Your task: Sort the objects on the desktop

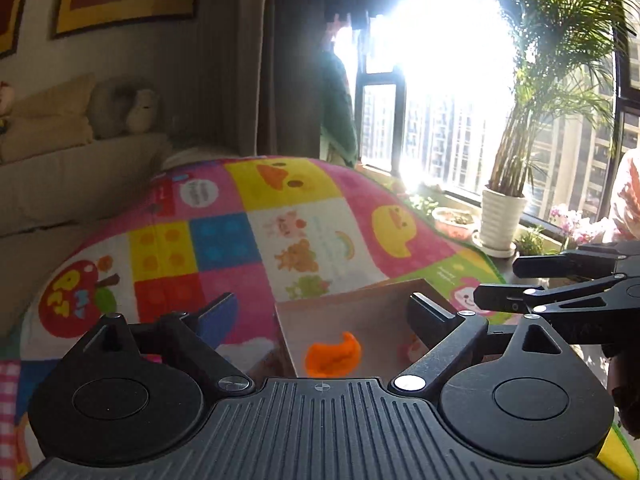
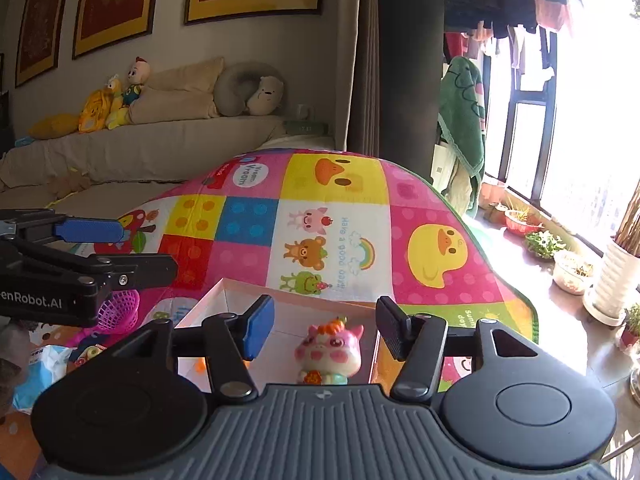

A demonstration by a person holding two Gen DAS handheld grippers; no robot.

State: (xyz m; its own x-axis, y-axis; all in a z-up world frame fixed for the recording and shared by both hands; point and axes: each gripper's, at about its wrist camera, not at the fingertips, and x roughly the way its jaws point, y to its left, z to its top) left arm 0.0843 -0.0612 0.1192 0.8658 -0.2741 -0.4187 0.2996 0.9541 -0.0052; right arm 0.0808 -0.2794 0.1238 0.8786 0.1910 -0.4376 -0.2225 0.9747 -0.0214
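Note:
A shallow cardboard box (image 1: 352,312) (image 2: 212,300) lies on a colourful play mat (image 1: 280,232) (image 2: 320,208). An orange curved toy (image 1: 333,354) lies inside it, below my left gripper (image 1: 324,314), which is open and empty above the box. A pink and white animal figurine (image 2: 329,354) stands in the box between the fingers of my right gripper (image 2: 325,328), which is open; the fingers do not touch it. The right gripper shows at the right of the left wrist view (image 1: 560,284), and the left gripper at the left of the right wrist view (image 2: 80,256).
A pink plastic basket (image 2: 120,312), a white packet (image 2: 44,364) and small toys lie left of the box. A sofa (image 2: 140,152) with plush toys stands behind the mat. Potted plants (image 1: 502,220) (image 2: 612,288) line the window sill at the right.

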